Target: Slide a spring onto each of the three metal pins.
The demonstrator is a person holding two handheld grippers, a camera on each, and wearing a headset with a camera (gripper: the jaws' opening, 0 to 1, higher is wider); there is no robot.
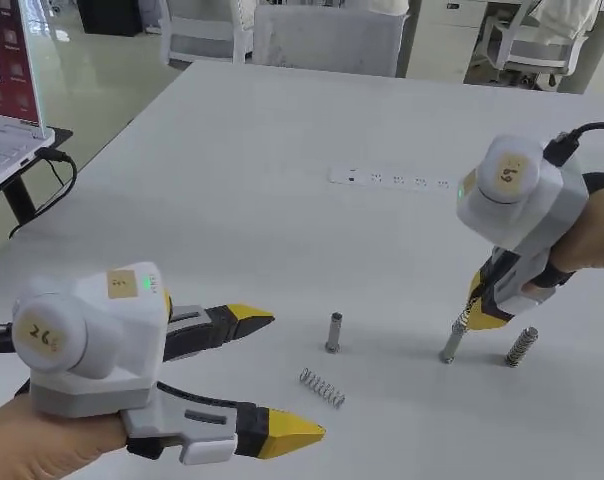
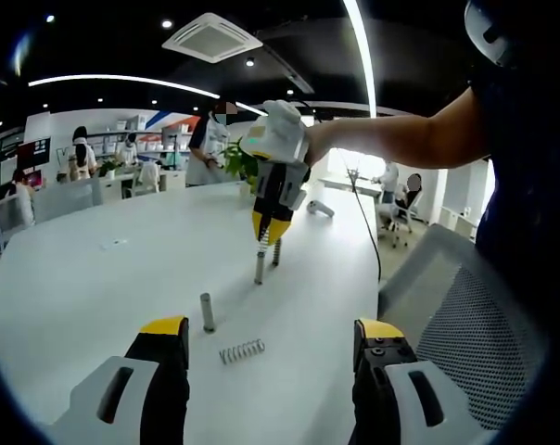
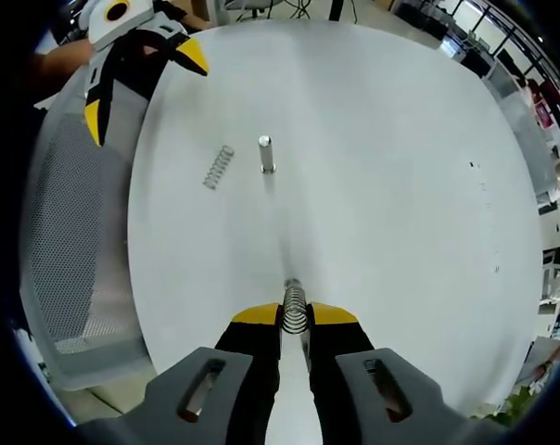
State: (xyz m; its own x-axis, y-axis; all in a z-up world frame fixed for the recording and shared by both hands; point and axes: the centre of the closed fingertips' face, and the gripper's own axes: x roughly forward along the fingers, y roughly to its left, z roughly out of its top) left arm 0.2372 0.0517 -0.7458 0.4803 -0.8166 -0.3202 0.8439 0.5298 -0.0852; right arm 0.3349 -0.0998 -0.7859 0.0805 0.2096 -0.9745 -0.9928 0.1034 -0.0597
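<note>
My right gripper (image 1: 479, 314) is shut on a spring (image 3: 295, 304) and holds it over the top of a metal pin (image 1: 450, 346) on the white table (image 1: 242, 190). Just right of it, a second pin (image 1: 522, 346) stands with a spring around it. A bare pin (image 1: 334, 332) stands upright near the middle, also seen as the bare pin (image 2: 207, 311) and the bare pin (image 3: 265, 154). A loose spring (image 1: 322, 387) lies flat in front of it. My left gripper (image 1: 277, 375) hovers open at the near left, with nothing between its jaws, short of the loose spring (image 2: 242, 350).
A white power strip (image 1: 392, 180) lies farther back on the table. A laptop (image 1: 7, 100) sits on a stand off the left edge, with a black cable. Office chairs (image 1: 327, 40) stand beyond the far edge. A mesh chair (image 2: 465, 315) is near me.
</note>
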